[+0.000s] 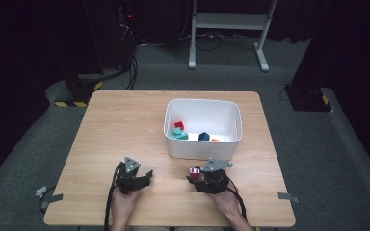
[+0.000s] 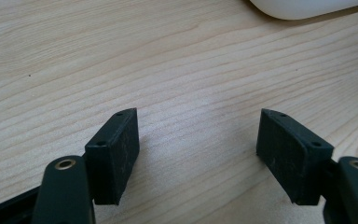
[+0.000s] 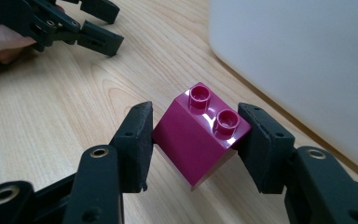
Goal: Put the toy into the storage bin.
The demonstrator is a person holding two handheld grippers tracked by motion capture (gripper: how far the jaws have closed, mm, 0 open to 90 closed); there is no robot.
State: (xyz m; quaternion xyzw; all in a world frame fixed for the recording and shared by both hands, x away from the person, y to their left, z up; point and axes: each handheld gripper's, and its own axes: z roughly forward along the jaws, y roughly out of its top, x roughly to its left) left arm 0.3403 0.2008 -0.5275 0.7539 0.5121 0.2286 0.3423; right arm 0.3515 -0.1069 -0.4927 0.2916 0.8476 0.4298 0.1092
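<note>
While the left gripper (image 2: 198,140) was held with jaws apart, a magenta brick (image 3: 200,137) was clamped by the right gripper (image 3: 193,144) near the table's (image 1: 125,125) front edge; being tilted, it could slip beside the white bin (image 1: 173,144).

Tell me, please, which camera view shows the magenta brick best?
The right gripper view: the magenta brick sits close up between the right tongs, both studs and its sloped face plain. The high view shows it as a small magenta spot at those tongs.

white bin (image 2: 303,7) cut off at top edge, small bin pieces (image 1: 192,134) indistinct
</note>
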